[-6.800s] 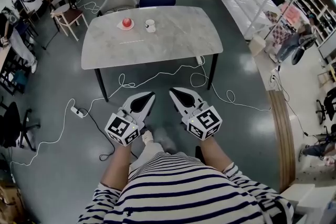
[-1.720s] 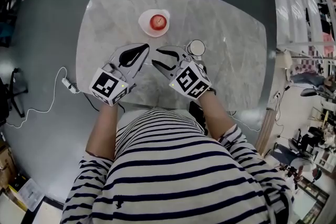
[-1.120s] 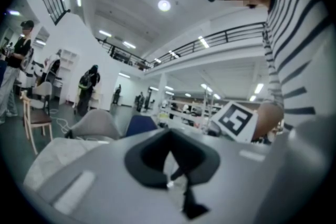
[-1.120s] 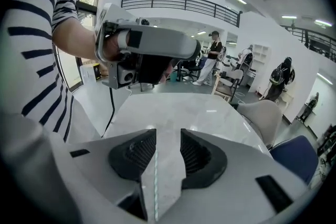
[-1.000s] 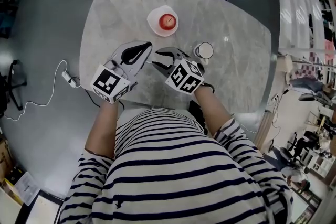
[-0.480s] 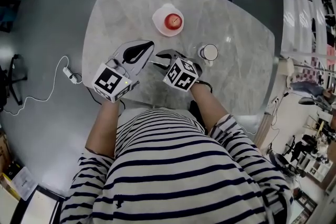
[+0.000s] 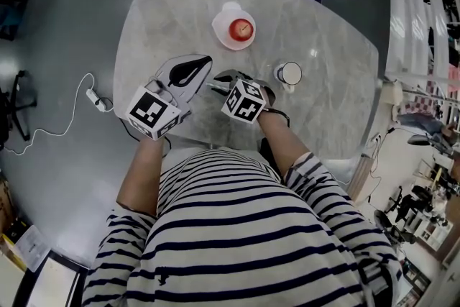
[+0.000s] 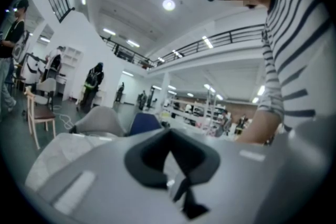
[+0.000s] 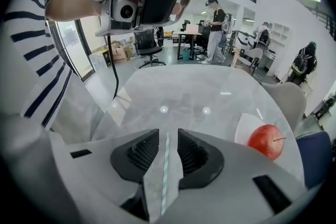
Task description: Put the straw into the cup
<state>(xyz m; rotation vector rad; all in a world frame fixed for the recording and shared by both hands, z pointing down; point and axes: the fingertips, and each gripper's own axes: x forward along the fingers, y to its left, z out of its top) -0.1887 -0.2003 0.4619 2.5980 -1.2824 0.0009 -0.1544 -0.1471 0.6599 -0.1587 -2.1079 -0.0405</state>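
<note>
Early stage: straw (image 9: 165, 165) flat on tabletop (image 7: 165, 11) toward near edge, between right tongs (image 9: 168, 136) just closing, pads not yet gripping; left tongs (image 8: 168, 134) clenched empty; cup (image 7: 290, 73) strawless.

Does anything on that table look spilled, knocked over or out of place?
Nothing stands out. The cup stands upright, the apple sits on its plate, and the straw lies flat on the table.

From overhead, the right tongs (image 7: 221, 80) hide most of the straw (image 9: 165, 170).
</note>
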